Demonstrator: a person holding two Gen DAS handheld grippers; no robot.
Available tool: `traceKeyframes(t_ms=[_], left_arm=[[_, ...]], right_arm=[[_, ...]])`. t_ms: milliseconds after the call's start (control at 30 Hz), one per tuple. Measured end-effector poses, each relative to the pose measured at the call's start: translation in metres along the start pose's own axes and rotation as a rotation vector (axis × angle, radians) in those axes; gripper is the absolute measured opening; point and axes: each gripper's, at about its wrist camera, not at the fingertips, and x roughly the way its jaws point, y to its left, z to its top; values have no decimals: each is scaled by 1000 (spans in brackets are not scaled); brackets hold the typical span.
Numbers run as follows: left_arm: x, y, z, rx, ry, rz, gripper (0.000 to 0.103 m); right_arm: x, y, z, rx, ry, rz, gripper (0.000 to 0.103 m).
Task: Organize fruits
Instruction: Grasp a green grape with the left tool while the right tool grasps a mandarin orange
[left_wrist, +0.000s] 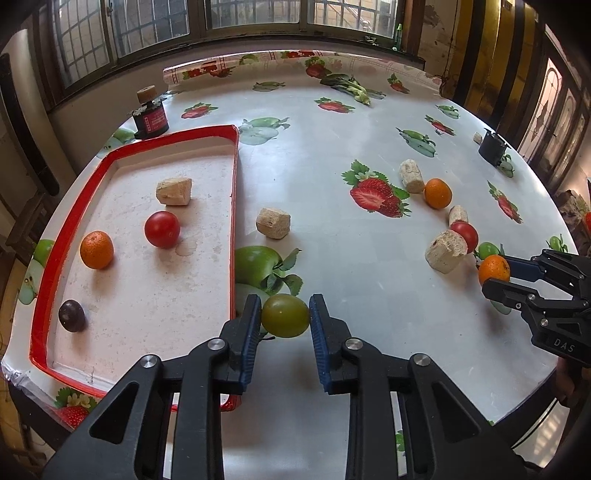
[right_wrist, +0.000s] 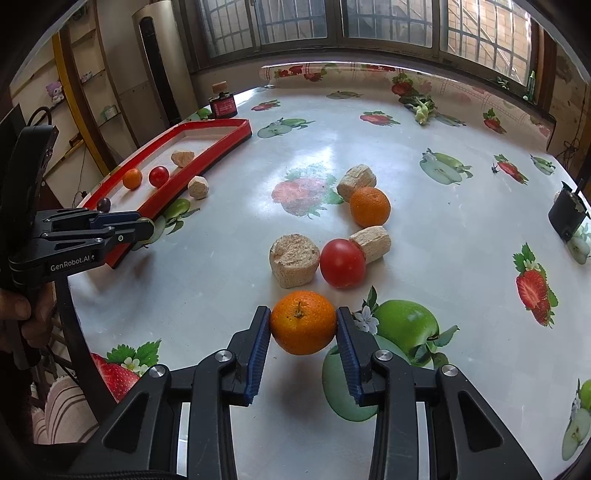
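Note:
My left gripper (left_wrist: 284, 308) is shut on a green round fruit (left_wrist: 285, 316) just right of the red-rimmed tray (left_wrist: 235, 206), low over the table. The tray holds a small orange (left_wrist: 96, 249), a red tomato (left_wrist: 162, 229), a dark plum (left_wrist: 72, 315) and a beige chunk (left_wrist: 173, 191). My right gripper (right_wrist: 303, 315) is shut on an orange (right_wrist: 303, 322) near the table's front edge; both blue pads press its sides. Beyond it lie a second orange (right_wrist: 370, 206) and a red tomato (right_wrist: 342, 263).
Beige cork-like chunks (right_wrist: 294, 265) lie among the loose fruit, and one (left_wrist: 273, 222) sits beside the tray. A dark jar (left_wrist: 149, 118) stands behind the tray, a black cup (left_wrist: 493, 147) at the right edge, leafy greens (left_wrist: 349, 86) at the back. A person's hand (right_wrist: 18, 310) holds the left gripper.

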Motion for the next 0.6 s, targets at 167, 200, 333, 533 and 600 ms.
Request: traceKeyframes(t_ms=[167,200,333,533,600], left_arm=[[-9,3,2,-10,-21,3,24],[-10,3,3,-12,-24,4,24],[-15,5,3,-18,-34,7,24],[-24,11,4,-33,-53,12,24],[-27,14,5,-38,-61,16,24]], right_arm=[[-4,3,5,-6,-14,9,37],[-5,4,6,-8,-16,10,37],[-7,8,9,-16,-25,15,37],[-9,12,16,-28,-38,23,37],[-9,14,19,-32,-42,28,37]])
